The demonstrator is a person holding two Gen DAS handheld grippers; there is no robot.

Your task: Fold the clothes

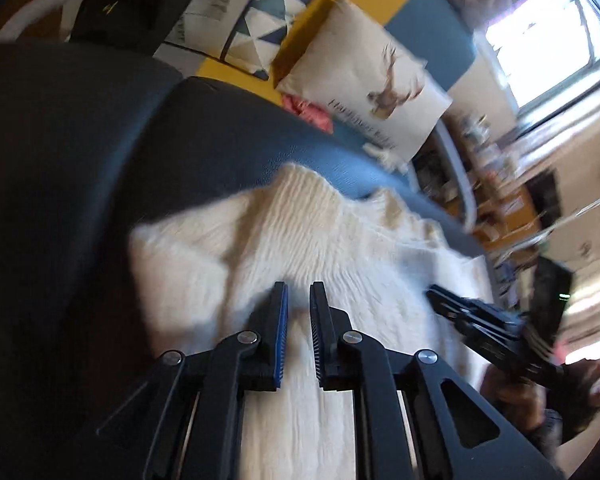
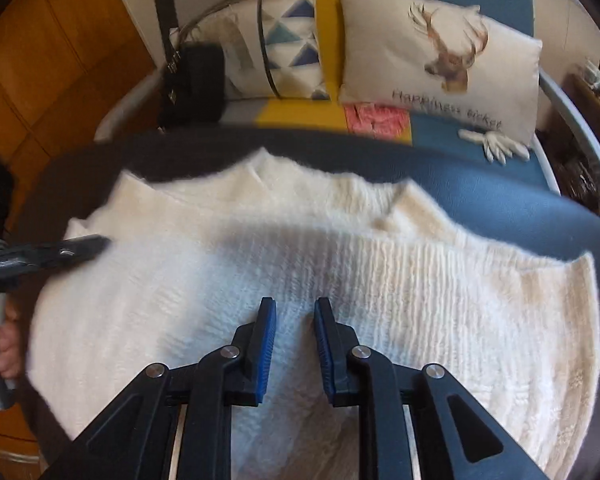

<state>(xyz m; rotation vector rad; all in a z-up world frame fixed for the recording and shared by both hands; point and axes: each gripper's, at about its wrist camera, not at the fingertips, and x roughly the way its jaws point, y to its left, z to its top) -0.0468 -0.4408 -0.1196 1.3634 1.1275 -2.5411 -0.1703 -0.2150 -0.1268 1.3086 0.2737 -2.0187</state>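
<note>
Nearest the lens: blue-padded fingers [image 2: 265,344] of the right gripper [image 2: 295,346], parted by a narrow gap, nothing pinched between them, poised just over white knit. Same story for the left gripper [image 1: 299,330]: narrow gap, no cloth caught, hovering over the left part of the garment.

White ribbed sweater [image 2: 340,272] spread broad on a dark blue cushioned surface [image 2: 500,192], far edge wavy, with small flaps turned up along it. Hard to tell whether already folded once or simply laid flat; lies wide, either way.

Possible trouble, as a guess:
- Fluffy, thick knit: pads likely to nip fuzz only, or just the top layer, so the fold drags crooked.
- Narrow opening: too little room to take a doubled edge.
- Uneven lift between the two sides: skewed crease, bunching at the turned-up flaps.
- Smooth cushion under a soft garment: whole piece sliding toward the edge rather than folding.
- Motion blur in the left wrist view: fast swing, easy to overshoot the hem.

Further out: deer-print pillow [image 2: 440,52] reading "Happiness" and then a word that looks like "birket", not sharp enough to be sure. Beside it a triangle-patterned pillow [image 2: 288,40], a pink knitted item [image 2: 376,118], a black bag [image 2: 196,80]. No brand readable on bag or grippers.
</note>
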